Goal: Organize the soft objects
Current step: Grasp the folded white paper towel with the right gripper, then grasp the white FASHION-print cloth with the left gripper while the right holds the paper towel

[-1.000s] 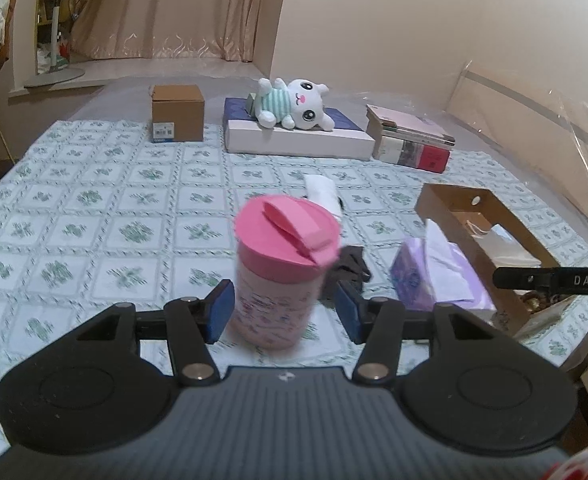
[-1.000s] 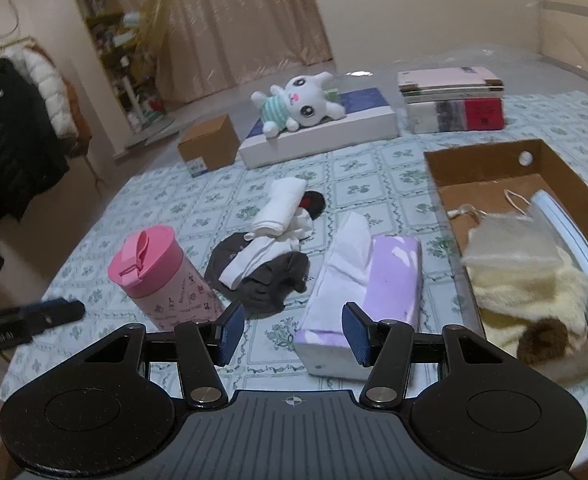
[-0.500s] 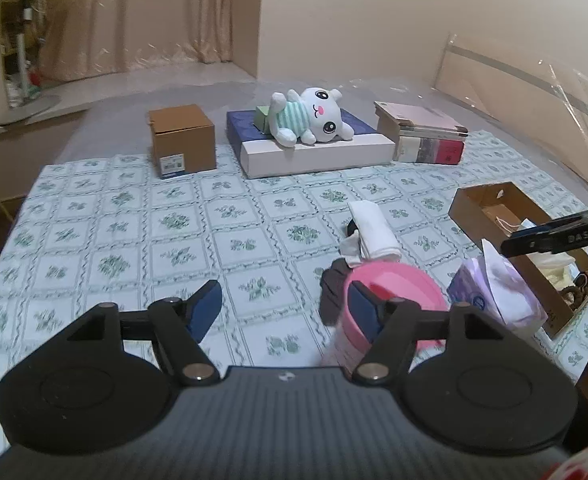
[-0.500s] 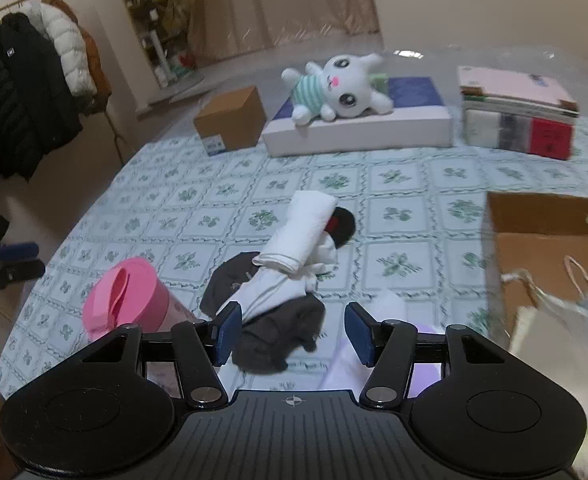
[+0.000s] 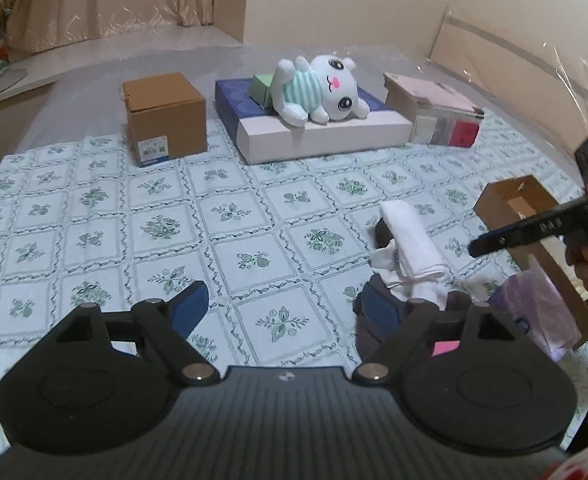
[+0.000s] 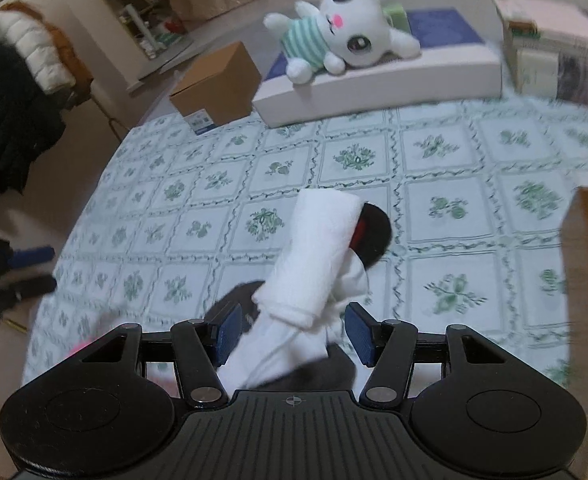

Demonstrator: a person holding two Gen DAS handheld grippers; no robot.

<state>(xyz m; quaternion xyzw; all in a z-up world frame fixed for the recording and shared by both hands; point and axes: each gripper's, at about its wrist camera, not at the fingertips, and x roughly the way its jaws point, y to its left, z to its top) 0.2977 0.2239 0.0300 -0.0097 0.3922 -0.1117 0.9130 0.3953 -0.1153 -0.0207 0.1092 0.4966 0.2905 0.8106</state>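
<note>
A pile of soft items lies mid-table: a rolled white towel (image 6: 322,248) on white cloth, dark grey cloth (image 6: 318,372) and a black-red piece (image 6: 374,232). My right gripper (image 6: 294,332) is open, its pads on either side of the pile's near end, just above it. The pile also shows in the left wrist view (image 5: 410,244). My left gripper (image 5: 281,308) is open and empty over bare tablecloth, left of the pile. A white plush bunny (image 5: 318,92) lies on a flat white-blue box (image 5: 314,132) at the back.
A small brown carton (image 5: 163,118) and a book stack (image 5: 434,116) flank the flat box. An open cardboard box (image 5: 522,216) and a purple tissue pack (image 5: 534,312) sit at the right. A pink cup (image 5: 446,347) is mostly hidden behind my left gripper.
The left gripper has swung left and away from the pink cup, which has slid out of view. The right gripper has moved left from the tissue pack to over the cloth pile.
</note>
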